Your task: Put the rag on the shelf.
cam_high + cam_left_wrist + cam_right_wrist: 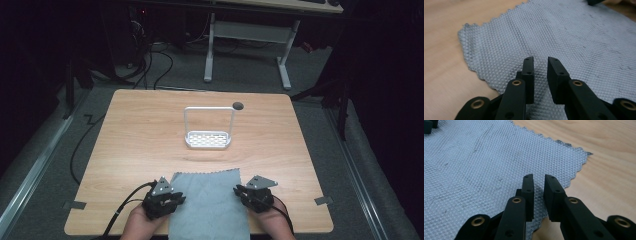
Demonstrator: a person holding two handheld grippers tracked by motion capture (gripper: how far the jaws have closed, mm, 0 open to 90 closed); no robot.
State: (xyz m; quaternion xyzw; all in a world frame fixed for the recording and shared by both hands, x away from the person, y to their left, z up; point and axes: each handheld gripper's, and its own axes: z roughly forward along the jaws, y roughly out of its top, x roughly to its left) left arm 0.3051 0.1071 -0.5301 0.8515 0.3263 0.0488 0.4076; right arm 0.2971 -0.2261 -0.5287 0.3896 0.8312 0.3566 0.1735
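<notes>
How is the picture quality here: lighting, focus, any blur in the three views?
High view: table evenly lit, surroundings fall to black, slightly soft. Left gripper view: cloth weave crisp mid-frame, far edge soft. Right gripper view: cloth sharp, jaws close up a bit soft, no glare.

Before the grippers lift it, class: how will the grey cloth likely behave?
The grey cloth lies flat with faint creases, so it will probably droop limply. Thin-looking, likely light. Its waffle texture should grip rather than slip.
</notes>
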